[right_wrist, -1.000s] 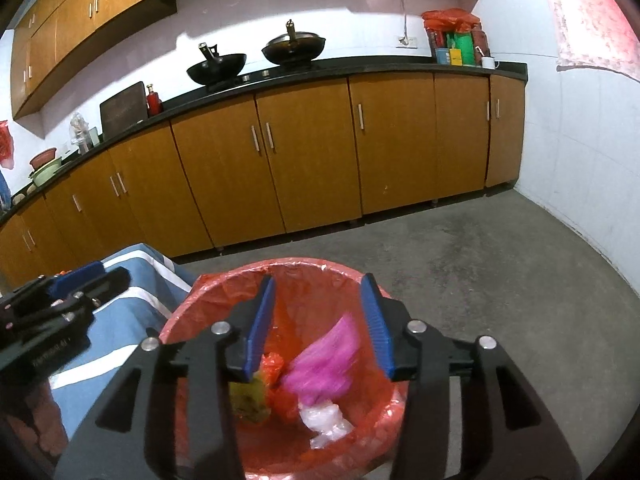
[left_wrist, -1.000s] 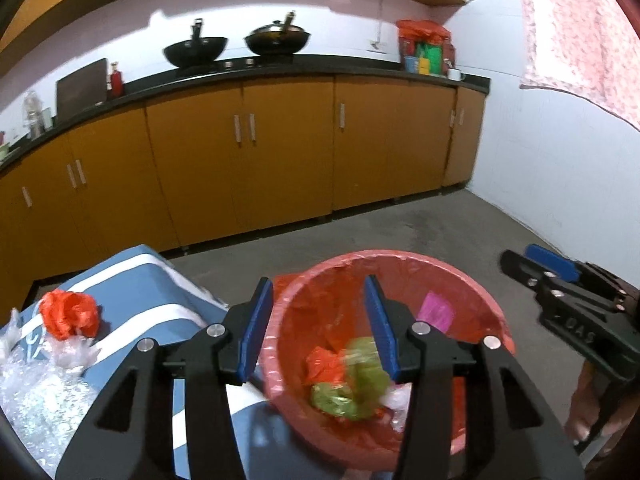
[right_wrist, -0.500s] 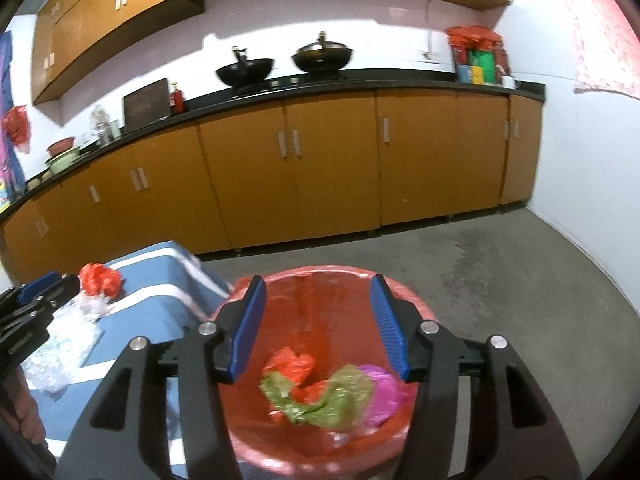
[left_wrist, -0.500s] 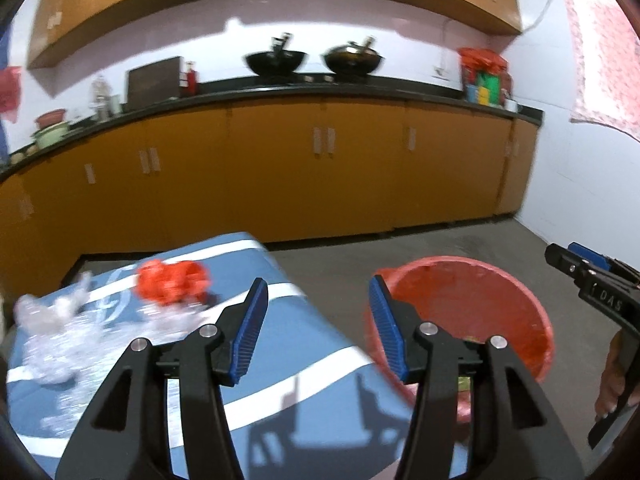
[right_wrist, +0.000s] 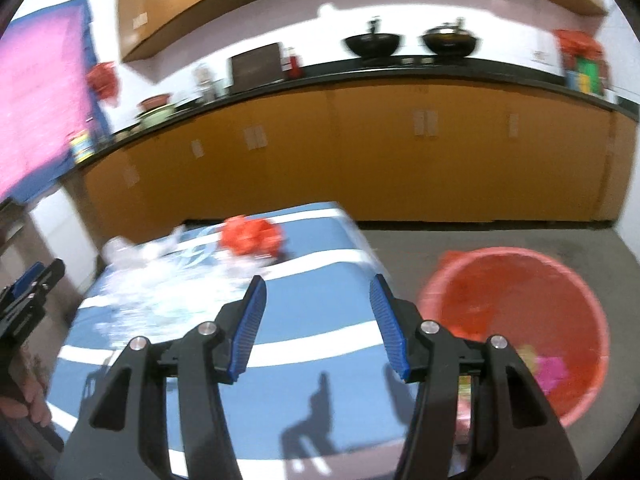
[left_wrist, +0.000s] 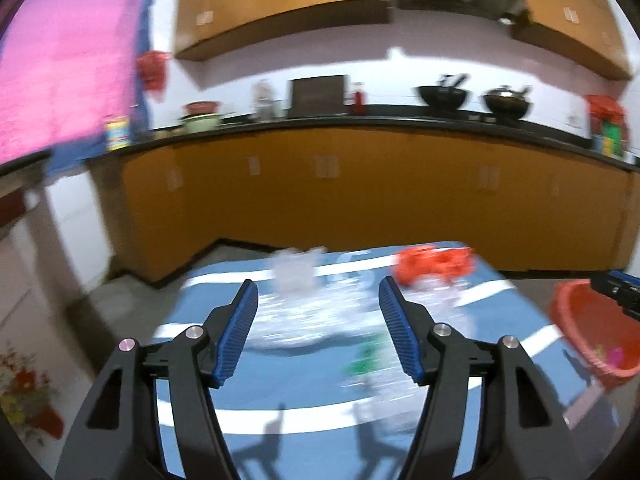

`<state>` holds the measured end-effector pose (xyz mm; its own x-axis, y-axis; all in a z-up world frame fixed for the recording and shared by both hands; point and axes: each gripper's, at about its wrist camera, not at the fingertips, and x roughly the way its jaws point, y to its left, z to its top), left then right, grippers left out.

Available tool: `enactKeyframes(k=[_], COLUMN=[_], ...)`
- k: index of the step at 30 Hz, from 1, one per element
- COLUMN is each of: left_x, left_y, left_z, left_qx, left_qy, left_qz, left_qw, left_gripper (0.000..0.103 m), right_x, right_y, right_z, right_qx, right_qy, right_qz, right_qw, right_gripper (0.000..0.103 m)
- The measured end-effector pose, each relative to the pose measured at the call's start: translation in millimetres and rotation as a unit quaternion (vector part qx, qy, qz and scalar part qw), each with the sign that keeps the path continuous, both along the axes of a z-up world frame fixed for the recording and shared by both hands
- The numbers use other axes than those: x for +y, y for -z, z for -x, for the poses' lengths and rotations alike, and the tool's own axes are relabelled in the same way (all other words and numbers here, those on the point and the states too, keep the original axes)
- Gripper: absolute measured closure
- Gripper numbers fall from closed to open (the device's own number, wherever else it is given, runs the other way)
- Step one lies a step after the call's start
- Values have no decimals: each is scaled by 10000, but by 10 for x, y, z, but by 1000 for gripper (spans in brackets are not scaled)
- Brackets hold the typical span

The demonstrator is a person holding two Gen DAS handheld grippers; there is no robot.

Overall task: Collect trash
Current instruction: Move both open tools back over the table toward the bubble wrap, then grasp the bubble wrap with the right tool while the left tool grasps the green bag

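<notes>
Left wrist view: left gripper, jaws wide and empty, has swung from bin to table. Left of the bin lie clear plastic and red bag. Right gripper likewise gapes empty. More trash awaits.

Bench covered in blue cloth with white stripes. On it: crumpled clear plastic sheeting, a clear bag at the far edge, a red crumpled bag at the far right corner, a small green scrap, blurred. Red basin stands on the grey floor beside the bench.
</notes>
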<state>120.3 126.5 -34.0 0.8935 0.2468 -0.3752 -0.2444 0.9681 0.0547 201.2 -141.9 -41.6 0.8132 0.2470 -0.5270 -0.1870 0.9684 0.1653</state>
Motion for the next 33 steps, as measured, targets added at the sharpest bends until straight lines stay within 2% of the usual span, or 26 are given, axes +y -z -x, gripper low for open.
enactKeyframes(k=[5,9,15,20,21,22,23,24,27,33], left_x=[513,758,1069,1164,1169,1171,1171,1158,1116,954], left_y=[93,152,270,329,342,355,370,377,403,430], left_z=[154,209,298,300,287,288,282,269,228,124], left_qx=[50,63,150,221,244,254,268,281,317,373], left_qy=[-562,-822,-1120,-1220,-1217,-1207,-1190,-1171,-1073,-787], left_qz=[118,214,332,502,531,541,546,544,539,559], left_qw=[9983,9964,9930,9910,9908,9909,9910,9912,9923,9946], left_gripper=[36,34,33,32,32,32,32,32,32,32], right_x=[827,1341,1746,1819,1804,1771,1756,1733,1618,1318], right_y=[44,120,359,576,615,660,696,733,746,674], right_z=[25,81,75,69,56,30,15,3,-2,-29], right_qx=[45,76,273,400,451,552,633,710,721,547], right_qy=[-638,-950,-992,-882,-842,-830,-820,-814,-717,-254], right_qz=[128,245,518,874,907,912,905,869,803,723], right_qw=[9979,9952,9933,9915,9913,9908,9905,9903,9916,9956], right_gripper=[44,36,31,32,43,62,69,82,89,92])
